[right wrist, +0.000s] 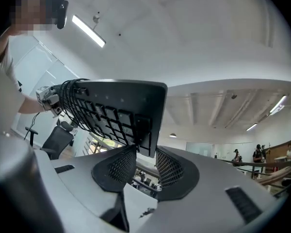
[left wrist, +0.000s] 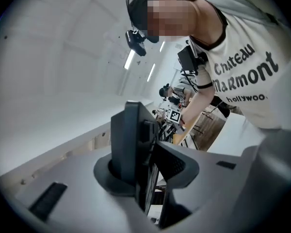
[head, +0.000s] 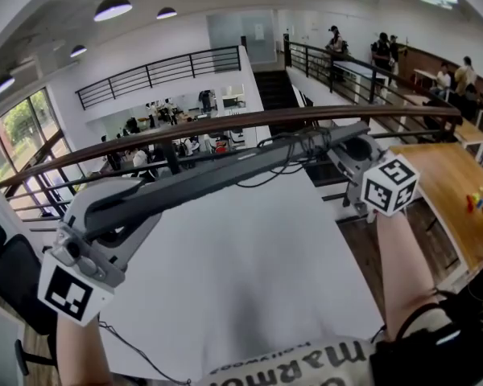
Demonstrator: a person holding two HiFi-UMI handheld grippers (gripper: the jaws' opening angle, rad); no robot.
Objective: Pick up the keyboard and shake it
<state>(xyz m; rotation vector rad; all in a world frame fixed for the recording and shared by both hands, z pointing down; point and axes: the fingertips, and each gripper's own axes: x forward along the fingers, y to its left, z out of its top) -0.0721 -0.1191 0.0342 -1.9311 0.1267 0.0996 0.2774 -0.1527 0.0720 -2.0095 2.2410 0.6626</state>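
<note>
The person's white shirt (head: 306, 362) with dark letters is closest, at the bottom of the head view. Under everything lies a white tabletop (head: 249, 272).

On the left, a black chair (head: 12, 284) stands beside the tabletop's left edge. Next comes the left gripper (head: 137, 207), held up by a bare arm (head: 80, 348), with its marker cube (head: 64, 292) low down. In the left gripper view its 2 jaws are clamped on the left end of the keyboard (head: 225, 171), which stands on edge between them.

The keyboard is dark grey. It is up in the air above the tabletop, not touching it. It stretches from the left gripper across to the right gripper, and we see its thin side. A black cable (head: 283, 161) is looped near its right end.

The right gripper (head: 344, 153) holds that right end, above the tabletop's far right corner. In the right gripper view its 2 mesh pads (right wrist: 114, 169) squeeze a corner of the keyboard, and the keys show.

Further right is a wooden table (head: 447, 191) with small bright things (head: 479, 202) near its right edge. Behind it all, a brown railing (head: 225, 123) runs across.
</note>
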